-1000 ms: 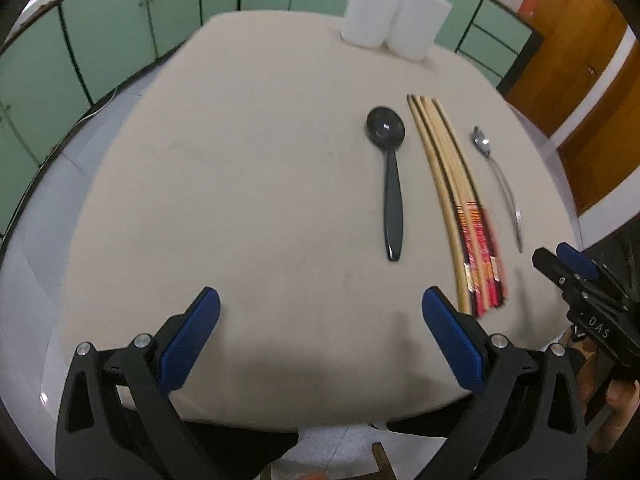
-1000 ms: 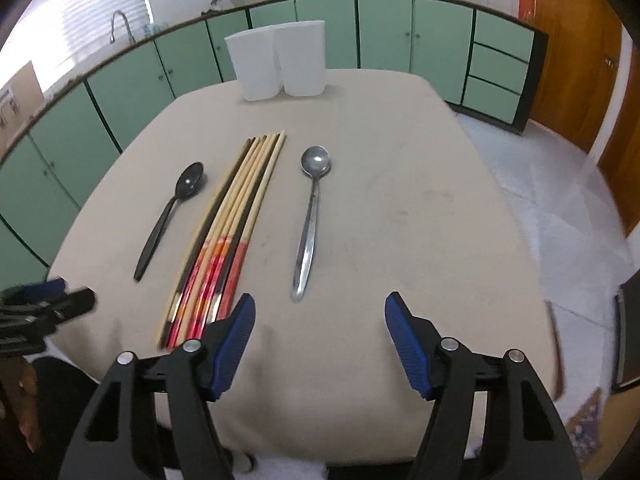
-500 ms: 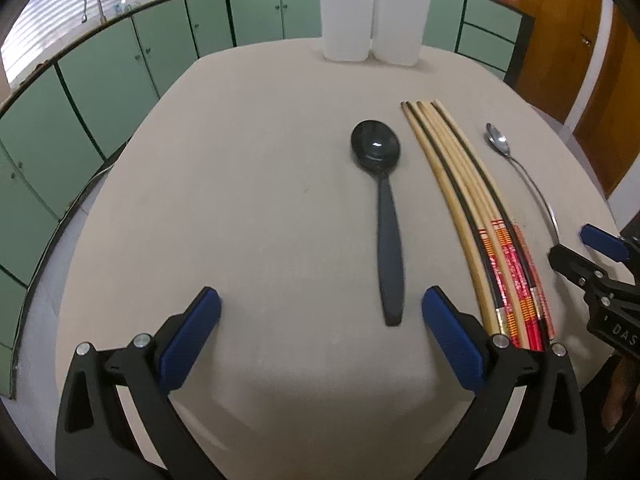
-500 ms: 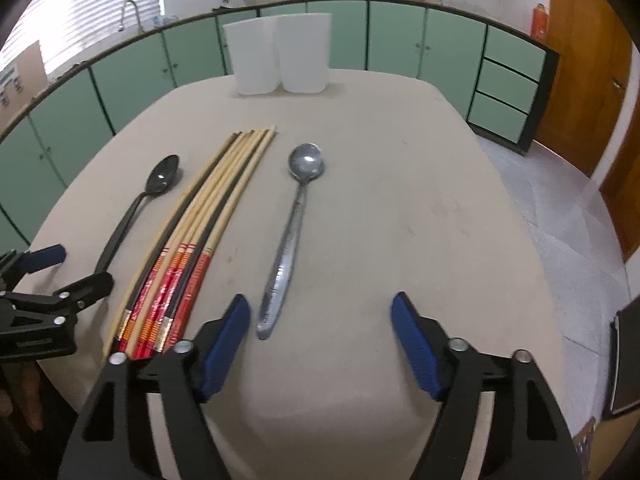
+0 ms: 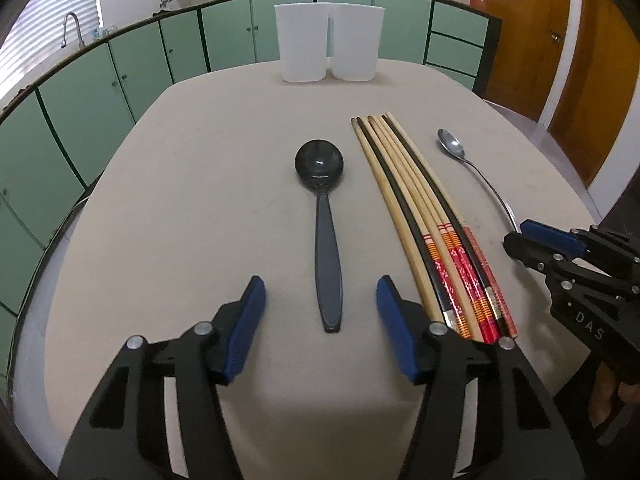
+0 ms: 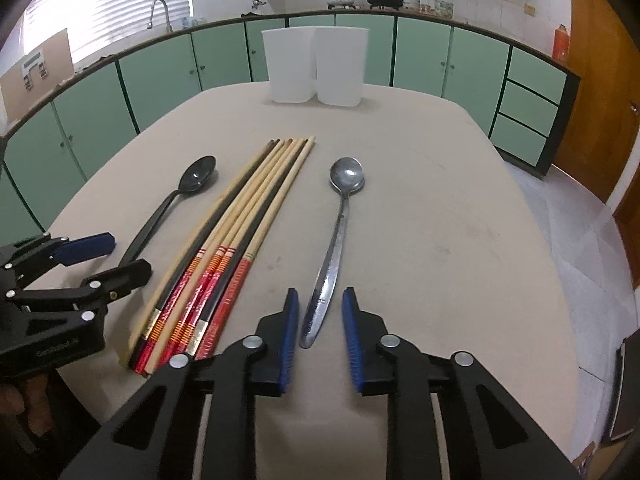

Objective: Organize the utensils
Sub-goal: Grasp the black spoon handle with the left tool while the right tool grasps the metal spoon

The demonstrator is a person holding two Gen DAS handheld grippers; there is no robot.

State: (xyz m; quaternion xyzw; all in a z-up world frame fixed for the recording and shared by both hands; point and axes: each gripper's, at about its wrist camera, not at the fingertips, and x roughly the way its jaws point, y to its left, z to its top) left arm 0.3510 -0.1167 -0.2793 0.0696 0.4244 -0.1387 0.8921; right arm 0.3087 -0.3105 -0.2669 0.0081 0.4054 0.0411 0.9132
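Both tools are held parted w/ nothing gripped: left tool (image 5: 320, 322) straddles black spoon (image 5: 327, 236) handle end, right tool (image 6: 320, 328) the steel spoon (image 6: 334, 248) handle. Both spoons are judged light, stiff, slippery & flat on bench (image 6: 440, 220); best pinched at handle end.

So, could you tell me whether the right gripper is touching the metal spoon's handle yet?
Apart. In the right wrist view, the right gripper straddles the metal spoon, with bare table visible between the handle and each blue pad.

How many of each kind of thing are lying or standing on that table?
Spoons: 2, a black spoon and a metal spoon
Chopsticks: 6, side by side in one bundle
White containers: 2, standing together at the far edge
Total: 10
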